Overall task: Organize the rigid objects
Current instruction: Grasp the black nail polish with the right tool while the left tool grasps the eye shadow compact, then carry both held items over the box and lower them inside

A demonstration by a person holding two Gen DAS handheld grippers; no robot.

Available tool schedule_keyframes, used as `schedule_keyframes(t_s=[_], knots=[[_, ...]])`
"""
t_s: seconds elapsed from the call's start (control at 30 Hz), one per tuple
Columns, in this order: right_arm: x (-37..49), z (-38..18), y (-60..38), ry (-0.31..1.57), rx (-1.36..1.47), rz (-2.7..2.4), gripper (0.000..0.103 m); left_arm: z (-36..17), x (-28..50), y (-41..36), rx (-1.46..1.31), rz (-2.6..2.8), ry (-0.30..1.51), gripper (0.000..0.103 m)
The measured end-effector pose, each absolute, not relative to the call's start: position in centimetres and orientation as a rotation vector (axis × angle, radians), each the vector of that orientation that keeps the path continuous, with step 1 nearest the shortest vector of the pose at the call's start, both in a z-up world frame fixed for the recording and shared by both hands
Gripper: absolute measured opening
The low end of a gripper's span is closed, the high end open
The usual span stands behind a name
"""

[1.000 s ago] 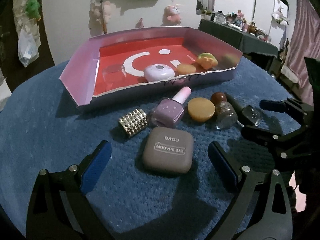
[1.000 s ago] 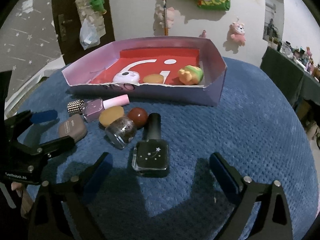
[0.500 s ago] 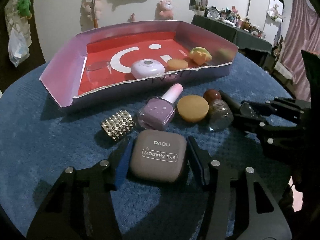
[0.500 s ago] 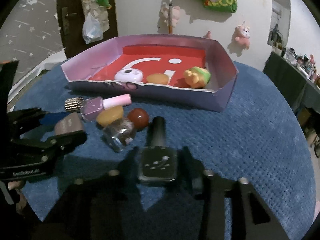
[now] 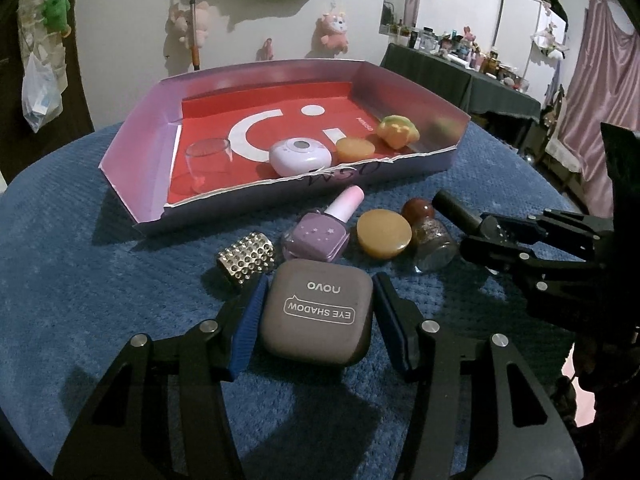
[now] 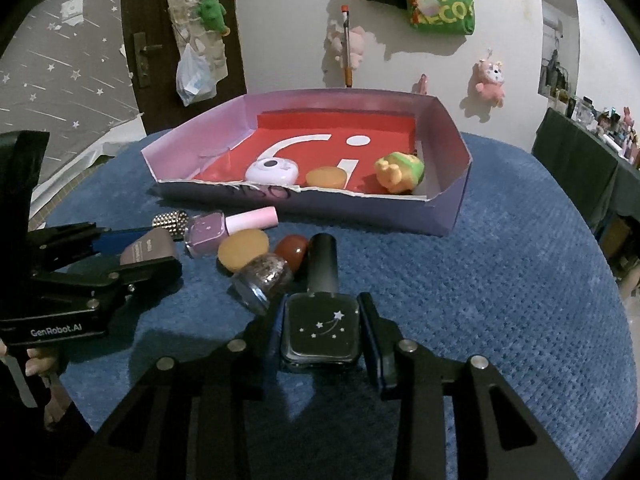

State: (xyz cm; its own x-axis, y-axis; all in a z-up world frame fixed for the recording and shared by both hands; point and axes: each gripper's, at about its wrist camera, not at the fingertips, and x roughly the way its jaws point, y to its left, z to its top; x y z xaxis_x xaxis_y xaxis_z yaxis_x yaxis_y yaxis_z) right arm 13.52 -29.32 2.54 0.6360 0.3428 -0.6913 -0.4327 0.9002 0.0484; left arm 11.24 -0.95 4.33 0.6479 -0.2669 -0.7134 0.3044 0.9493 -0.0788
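Left gripper (image 5: 318, 322): blue fingers (image 5: 247, 322) clamped on the eye shadow case (image 5: 318, 318), on the blue counter (image 5: 100, 300) in front of the purple tray (image 5: 132, 132). Right gripper (image 6: 320, 334): fingers clamped on the black polish bottle (image 6: 320, 330), also in front of the tray.

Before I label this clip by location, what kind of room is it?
Most likely a lived-in bedroom or dorm room, not a lab: plush toys hang on the wall, pink curtains frame one side, a side table is crowded with bottles, and cosmetics lie on the blue cloth.
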Motion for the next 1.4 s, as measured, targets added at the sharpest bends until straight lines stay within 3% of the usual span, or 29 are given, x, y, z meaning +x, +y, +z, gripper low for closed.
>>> schedule_keyframes(t_s=[0.83, 1.13, 1.4], knots=[[13.7, 3.6, -29.3, 0.758, -0.083, 0.486, 0.038, 7.0, 11.2, -0.9, 0.040, -0.359, 0.761, 0.051], [18.3, 8.3, -28.8, 0.690, -0.083, 0.537, 0.038, 11.5, 16.4, -1.1, 0.068, -0.417, 0.729, 0.051], [24.8, 9.3, -26.9, 0.743, -0.138, 0.550, 0.038, 11.9, 23.5, -1.7, 0.109, -0.456, 0.802, 0.051]])
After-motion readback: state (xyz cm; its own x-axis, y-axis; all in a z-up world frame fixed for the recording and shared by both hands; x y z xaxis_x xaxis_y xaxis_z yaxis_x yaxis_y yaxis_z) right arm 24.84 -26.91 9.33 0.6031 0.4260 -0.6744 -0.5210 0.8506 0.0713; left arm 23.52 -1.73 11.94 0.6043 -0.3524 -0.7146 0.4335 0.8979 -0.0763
